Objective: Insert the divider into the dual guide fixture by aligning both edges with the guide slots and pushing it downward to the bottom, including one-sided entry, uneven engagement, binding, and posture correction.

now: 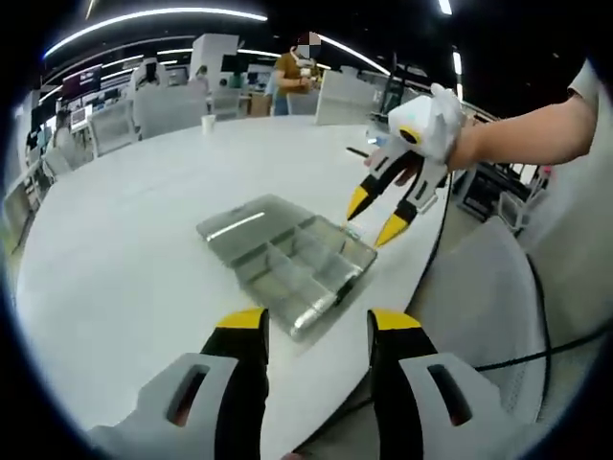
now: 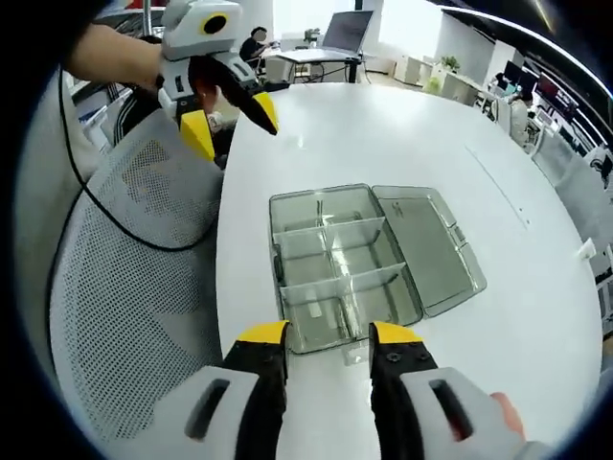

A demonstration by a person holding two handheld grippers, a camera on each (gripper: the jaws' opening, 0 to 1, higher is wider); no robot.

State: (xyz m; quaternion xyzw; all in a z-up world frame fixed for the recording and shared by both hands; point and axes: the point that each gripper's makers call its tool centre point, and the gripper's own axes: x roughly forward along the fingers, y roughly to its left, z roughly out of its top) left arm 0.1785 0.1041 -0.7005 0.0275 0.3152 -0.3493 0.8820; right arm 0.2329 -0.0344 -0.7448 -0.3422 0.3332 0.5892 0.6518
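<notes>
A clear plastic compartment box [image 1: 287, 259] [image 2: 326, 249] lies on the white table near its edge, with its lid [image 2: 426, 249] folded open flat beside it. Clear dividers [image 2: 335, 283] stand across its inside. My left gripper [image 1: 318, 326] is open and held short of the box, with nothing between its jaws; it also shows as the left gripper [image 2: 230, 123] raised over the chair side. My right gripper [image 2: 329, 350] is open just before the box's near wall. A faint clear piece [image 2: 351, 356] shows between its tips, and I cannot tell whether it is touched. It appears too as the right gripper [image 1: 375, 217] at the box's far corner.
A grey mesh chair [image 2: 124, 278] [image 1: 479, 297] stands against the table edge, with a black cable [image 2: 105, 201] draped over it. A white cup [image 1: 208, 122] stands far back on the table [image 1: 124, 249]. A laptop [image 2: 345, 34] and people are beyond.
</notes>
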